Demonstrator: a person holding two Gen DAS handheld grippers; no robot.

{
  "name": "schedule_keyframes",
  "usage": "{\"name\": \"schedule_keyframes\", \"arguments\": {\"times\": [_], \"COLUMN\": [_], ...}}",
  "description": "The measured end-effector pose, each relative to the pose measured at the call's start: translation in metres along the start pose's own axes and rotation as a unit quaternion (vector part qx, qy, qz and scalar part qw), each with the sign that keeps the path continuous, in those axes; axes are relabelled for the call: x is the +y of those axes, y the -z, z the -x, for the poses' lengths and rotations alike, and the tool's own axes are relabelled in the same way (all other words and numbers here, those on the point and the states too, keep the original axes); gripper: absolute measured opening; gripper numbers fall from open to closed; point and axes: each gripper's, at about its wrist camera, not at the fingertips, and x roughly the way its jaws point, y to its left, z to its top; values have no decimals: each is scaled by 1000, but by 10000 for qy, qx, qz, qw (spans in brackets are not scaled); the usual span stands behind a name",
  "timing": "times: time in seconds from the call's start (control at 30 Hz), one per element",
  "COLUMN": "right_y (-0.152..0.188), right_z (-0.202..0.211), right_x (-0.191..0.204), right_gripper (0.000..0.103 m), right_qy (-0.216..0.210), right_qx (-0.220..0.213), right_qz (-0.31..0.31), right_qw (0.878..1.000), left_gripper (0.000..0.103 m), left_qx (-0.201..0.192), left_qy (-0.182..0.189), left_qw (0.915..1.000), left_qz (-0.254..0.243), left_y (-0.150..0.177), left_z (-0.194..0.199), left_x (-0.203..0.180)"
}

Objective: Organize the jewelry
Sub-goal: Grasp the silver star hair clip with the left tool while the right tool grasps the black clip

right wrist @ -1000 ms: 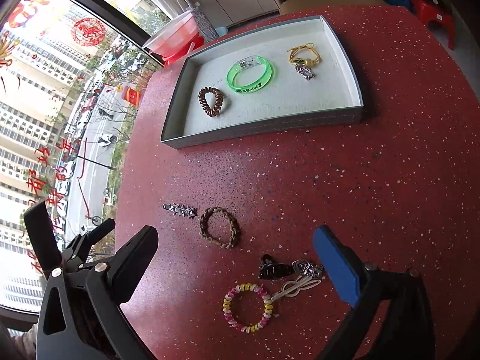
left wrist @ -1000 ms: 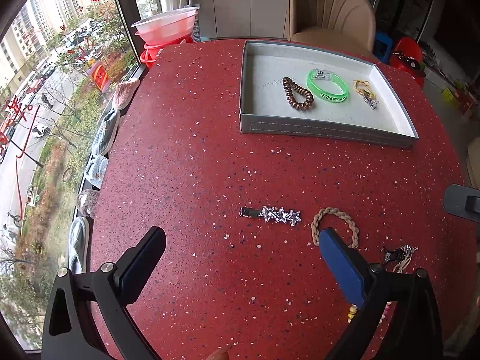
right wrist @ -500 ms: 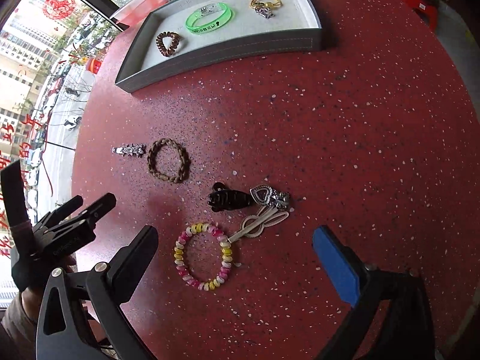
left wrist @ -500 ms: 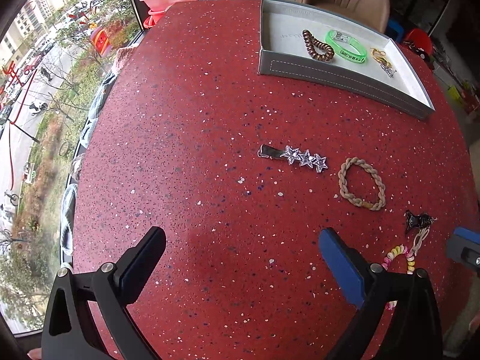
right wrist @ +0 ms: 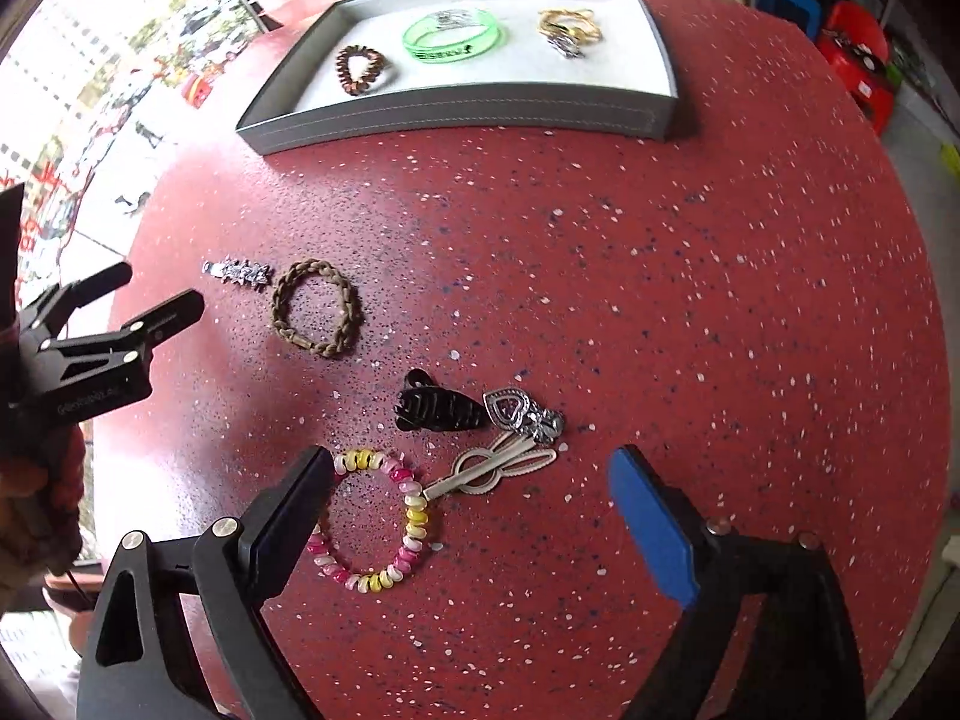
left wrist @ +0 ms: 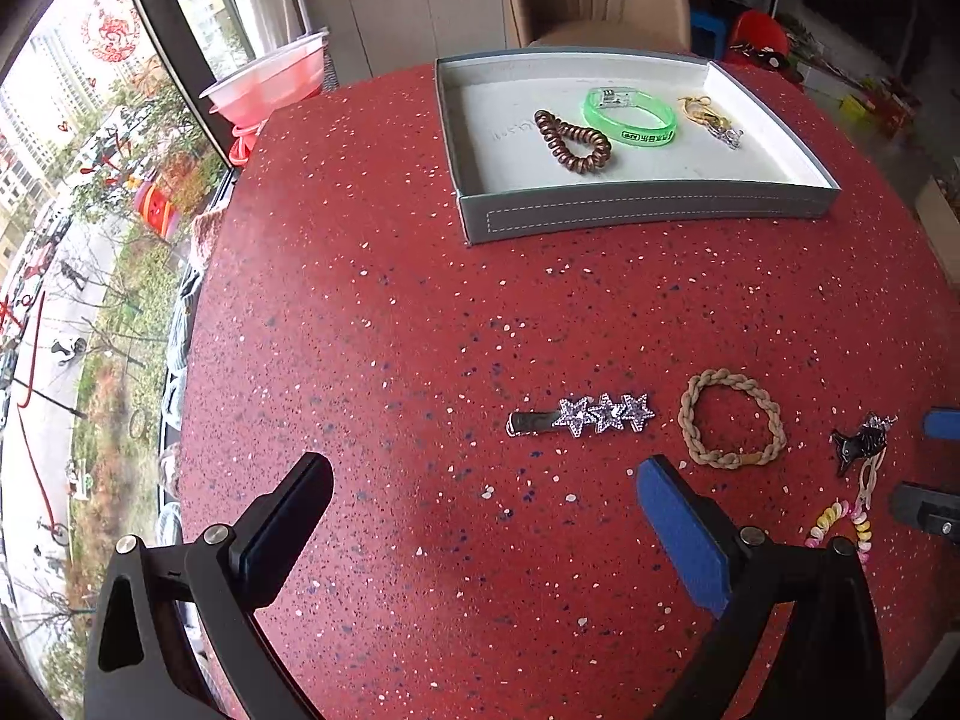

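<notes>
I see the red table (left wrist: 372, 312) filling both views, the grey tray (left wrist: 648, 210) at upper right of the left view holding three pieces. My left gripper (left wrist: 480, 516) and right gripper (right wrist: 471, 501) gape wide, empty; the braided bracelet (left wrist: 731, 418) and star clip (left wrist: 579, 417) lie centre-right, the beaded bracelet (right wrist: 414, 516) bottom centre of the right view.

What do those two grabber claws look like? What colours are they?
Each gripper, left gripper and right gripper, has a black metal frame with silver screws, triangular cut-outs and two flat fingers. One pad is bright blue, the other looks dark. The right-wrist view shows small pale lettering on the left gripper's side, too small to read.
</notes>
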Motion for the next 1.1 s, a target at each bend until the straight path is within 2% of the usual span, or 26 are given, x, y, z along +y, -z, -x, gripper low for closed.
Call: {"name": "schedule_keyframes", "arguments": {"times": [0.07,0.33,0.57,0.67,0.73,0.8,0.9,0.97,1.07,1.1], "right_y": [-4,-17,-21,-22,-24,-25,-24,-24,-26,-26], "right_z": [1,-9,-23,-27,-32,-37,-41,-44,-44,-44], "right_x": [8,26,31,33,38,43,47,48,50,49], "right_gripper": [81,73,61,57,55,52,44,36,35,35], "right_qy": [-59,-159,6,69,126,170,267,245,280,259], "right_qx": [-54,26,176,204,238,274,330,368,346,335], "right_qz": [350,1340,1910,2113,2287,2435,2574,2581,2552,2508], "right_qw": [9994,9908,9814,9772,9731,9694,9654,9651,9659,9671], "left_gripper": [103,103,103,94,94,87,81,75,69,63], "left_qx": [-50,-172,-180,-63,-32,-26,11,49,122,143], "left_qy": [41,170,279,335,355,464,560,668,818,868], "left_qw": [9998,9952,9918,9902,9898,9898,9896,9899,9910,9913], "left_qz": [-179,-949,-1238,-1356,-1377,-1344,-1324,-1251,-1056,-979], "left_y": [-4,-20,-21,-20,-18,-18,-18,-18,-17,-17], "left_z": [-2,-12,-19,-24,-27,-26,-26,-25,-25,-25], "left_x": [-2,-23,-32,-34,-35,-35,-36,-35,-33,-31]}}
